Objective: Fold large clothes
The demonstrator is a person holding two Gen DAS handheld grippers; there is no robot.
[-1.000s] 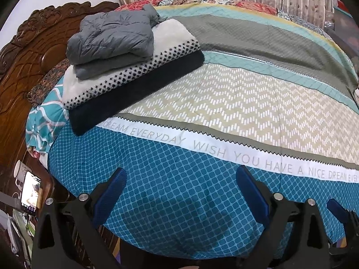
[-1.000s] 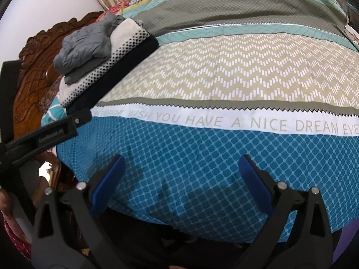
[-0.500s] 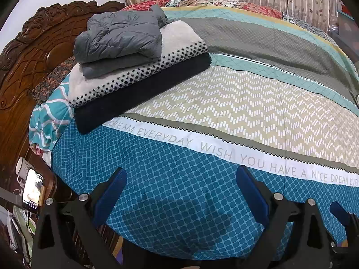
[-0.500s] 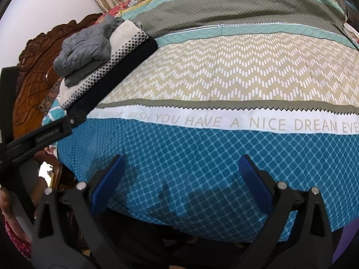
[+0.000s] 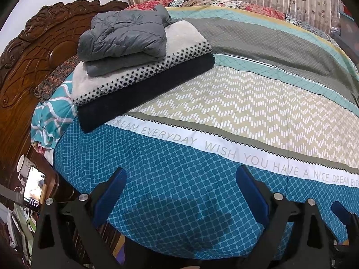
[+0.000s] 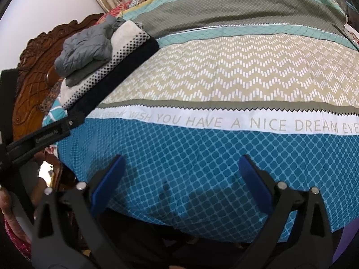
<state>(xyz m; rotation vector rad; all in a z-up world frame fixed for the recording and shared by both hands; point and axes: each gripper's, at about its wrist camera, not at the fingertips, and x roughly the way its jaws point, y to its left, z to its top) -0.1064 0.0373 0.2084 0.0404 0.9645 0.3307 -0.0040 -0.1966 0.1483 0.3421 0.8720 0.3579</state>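
Folded clothes (image 5: 134, 51) stacked upper left; both the left gripper (image 5: 181, 192) and right gripper (image 6: 179, 179) spread, holding nothing; folding looks finished

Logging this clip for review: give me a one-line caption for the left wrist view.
Open left gripper hovers over the patterned teal bedspread; folded grey puffer jacket tops a folded stack near the carved wooden headboard.

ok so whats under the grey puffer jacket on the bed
The grey puffer jacket sits on a folded cream fleece with a black-dotted edge, itself on a dark navy folded layer. Whether anything lies between the folds is hidden.
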